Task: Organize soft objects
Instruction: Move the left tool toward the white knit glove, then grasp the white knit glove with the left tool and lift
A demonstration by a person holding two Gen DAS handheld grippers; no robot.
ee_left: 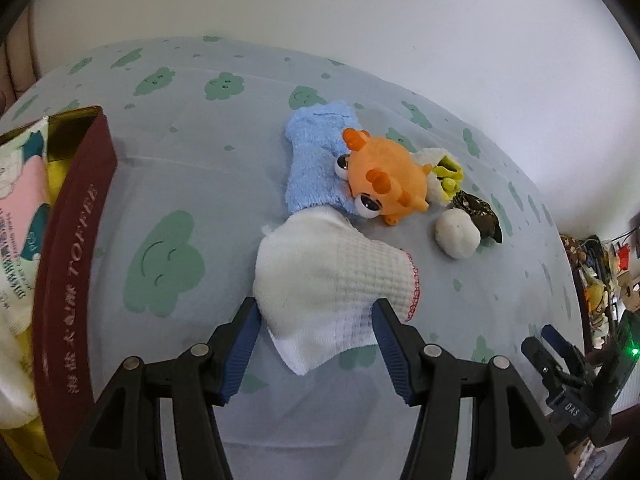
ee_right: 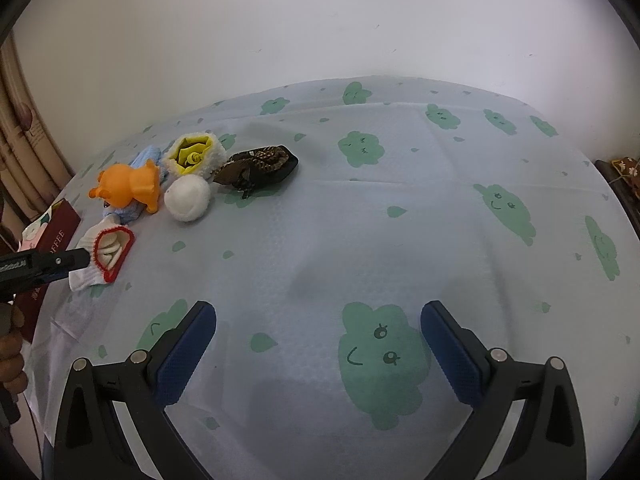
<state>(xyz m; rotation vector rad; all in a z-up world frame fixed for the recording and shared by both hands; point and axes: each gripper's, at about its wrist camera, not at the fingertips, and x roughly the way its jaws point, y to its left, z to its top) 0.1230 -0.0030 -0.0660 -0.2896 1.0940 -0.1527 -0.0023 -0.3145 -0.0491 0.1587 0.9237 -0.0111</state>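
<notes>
My left claw (ee_left: 316, 316) gapes around the white sock (ee_left: 332, 280). Blue sock (ee_left: 316, 160) and orange plush (ee_left: 384, 176) crowd behind; the maroon box (ee_left: 68, 276) flanks left. My right claw (ee_right: 318, 320) hangs released

My cloth (ee_right: 400, 240) is pale blue with green smiling clouds. The sock (ee_left: 332, 280) between my left fingers is white with red trim; behind it lie a light blue sock (ee_left: 312, 160), an orange plush toy (ee_left: 392, 176), a white ball (ee_left: 456, 234), a brown patterned scrunchie (ee_right: 260, 166) and a maroon box (ee_left: 68, 264) with gold lining.
</notes>
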